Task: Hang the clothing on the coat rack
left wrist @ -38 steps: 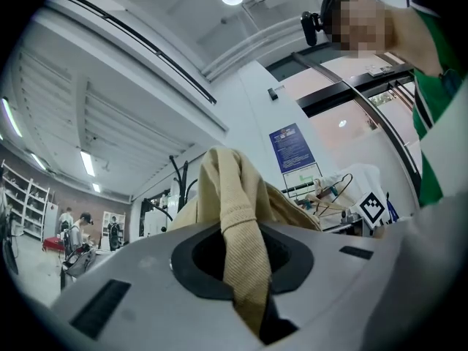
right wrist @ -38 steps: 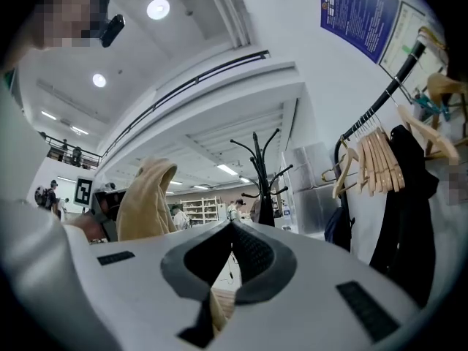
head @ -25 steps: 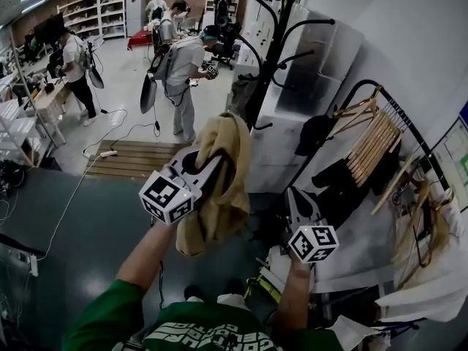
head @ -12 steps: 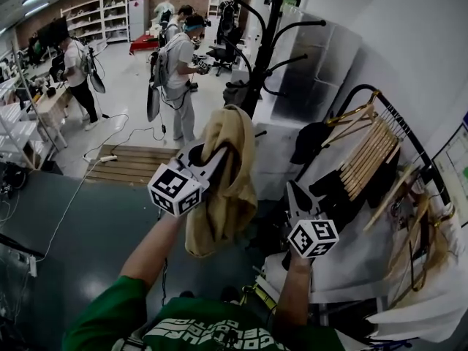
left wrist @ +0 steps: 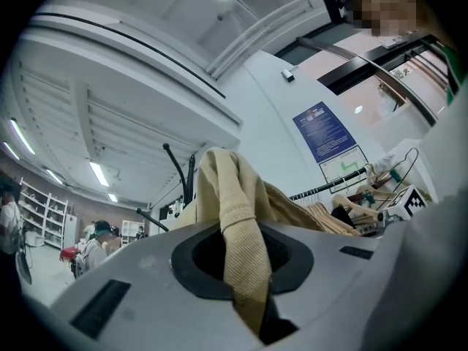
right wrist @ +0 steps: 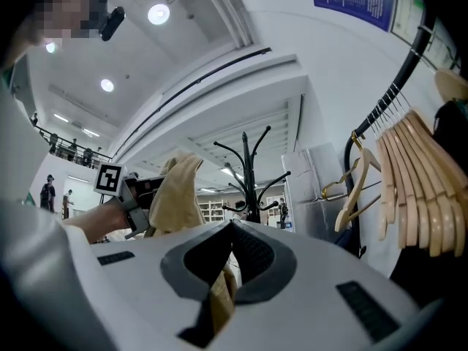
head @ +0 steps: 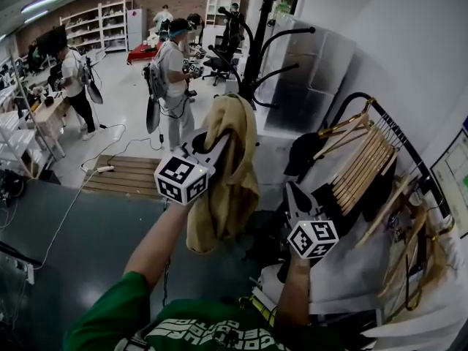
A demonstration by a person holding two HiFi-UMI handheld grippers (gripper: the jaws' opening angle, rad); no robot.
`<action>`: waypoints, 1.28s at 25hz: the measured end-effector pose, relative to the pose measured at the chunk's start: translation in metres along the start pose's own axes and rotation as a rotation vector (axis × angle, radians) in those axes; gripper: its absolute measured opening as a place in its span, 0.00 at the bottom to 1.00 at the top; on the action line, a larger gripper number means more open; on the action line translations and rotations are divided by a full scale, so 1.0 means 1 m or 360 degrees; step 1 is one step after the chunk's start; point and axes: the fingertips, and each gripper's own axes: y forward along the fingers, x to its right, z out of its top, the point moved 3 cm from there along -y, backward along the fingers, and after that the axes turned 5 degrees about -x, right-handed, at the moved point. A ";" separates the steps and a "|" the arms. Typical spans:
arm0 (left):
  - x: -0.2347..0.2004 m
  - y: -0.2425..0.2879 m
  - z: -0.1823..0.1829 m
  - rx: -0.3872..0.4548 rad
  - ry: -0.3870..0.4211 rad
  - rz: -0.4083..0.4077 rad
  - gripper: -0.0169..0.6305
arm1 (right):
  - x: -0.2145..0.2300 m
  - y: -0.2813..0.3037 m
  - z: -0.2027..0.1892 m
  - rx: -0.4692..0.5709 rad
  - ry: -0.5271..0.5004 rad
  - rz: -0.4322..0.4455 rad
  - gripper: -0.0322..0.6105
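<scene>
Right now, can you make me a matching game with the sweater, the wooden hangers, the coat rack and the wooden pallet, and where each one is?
Things
1. sweater
2. wooden hangers
3. coat rack
4. wooden pallet

Places
A. lying flat on the floor
B. pinched in the left claw
C. hanging in a row on the black rail
D. standing upright, beyond the sweater

Right pairs: 1-B, 2-C, 3-D, 4-A
</scene>
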 end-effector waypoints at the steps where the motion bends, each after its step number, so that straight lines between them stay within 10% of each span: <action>1: -0.003 0.006 0.003 0.0007 0.0004 0.0011 0.09 | 0.002 0.002 0.000 -0.0001 -0.0002 0.0002 0.06; 32: -0.038 0.135 -0.045 -0.0247 -0.0006 0.0118 0.09 | 0.061 0.022 -0.028 -0.0070 0.0083 -0.0017 0.06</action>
